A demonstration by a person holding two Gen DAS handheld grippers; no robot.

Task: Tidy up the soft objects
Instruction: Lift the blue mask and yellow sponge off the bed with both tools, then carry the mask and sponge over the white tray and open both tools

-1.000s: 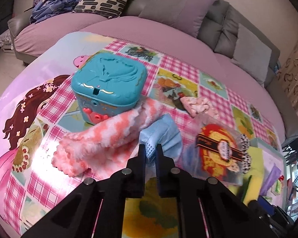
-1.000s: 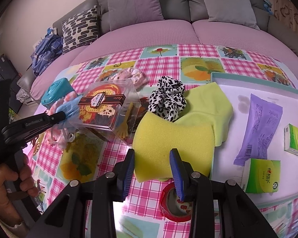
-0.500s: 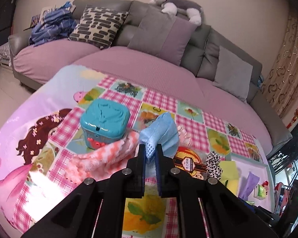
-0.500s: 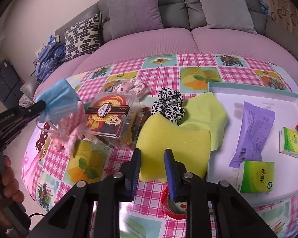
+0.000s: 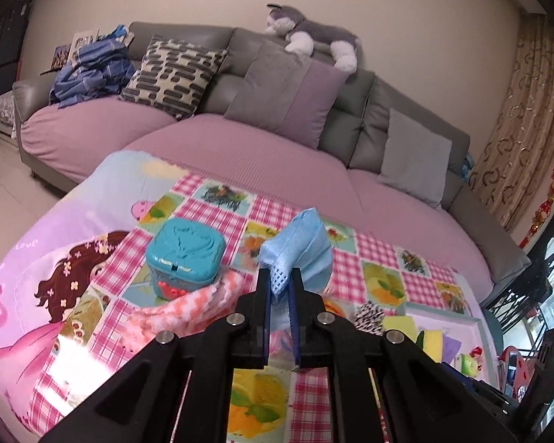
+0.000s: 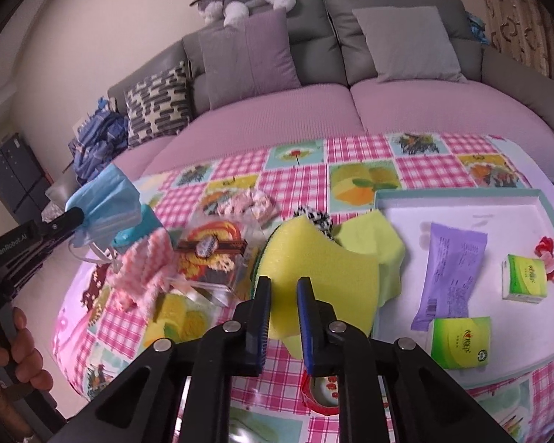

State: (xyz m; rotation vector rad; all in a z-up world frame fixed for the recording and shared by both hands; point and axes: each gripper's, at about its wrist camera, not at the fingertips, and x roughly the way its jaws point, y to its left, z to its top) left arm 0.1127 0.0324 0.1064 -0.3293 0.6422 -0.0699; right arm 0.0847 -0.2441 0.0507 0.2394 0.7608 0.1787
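Left wrist view: the left gripper (image 5: 279,282) is clenching one blue face mask (image 5: 299,251) between its two fingers, holding it lifted above the checked tablecloth (image 5: 351,258). One teal box (image 5: 184,253) is sitting on the cloth to the left of the mask, lid closed. One pink-and-white fuzzy towel (image 5: 188,313) is lying just in front of the box, touching its base. One leopard-print scrunchie (image 5: 369,315) is showing to the right, beside a yellow sponge (image 5: 430,341) that is only partly in view here. Behind, the sofa (image 5: 240,155) is carrying four cushions, one bundle of blue clothes (image 5: 92,70) and one plush husky (image 5: 314,37) lying along the backrest.

Right wrist view: the right gripper (image 6: 283,295) is gripping the near edge of that one yellow sponge (image 6: 321,269), which is tilting up off the cloth. One lime-green cloth (image 6: 373,247) is lying just behind the sponge, draping over the rim of the white tray (image 6: 461,193). The tray is holding one purple packet (image 6: 450,273), two green boxes (one (image 6: 461,341), the other (image 6: 526,277)) and one small red item, too small to identify. One clear plastic box (image 6: 212,258) is sitting left of the sponge. One pink scrunchie (image 6: 247,201) is lying behind it. One roll of red tape (image 6: 319,391) is lying under the gripper's right finger. At far left the left gripper (image 6: 78,215) is holding the mask (image 6: 105,199) above the towel (image 6: 144,273), its ear loops hanging down.
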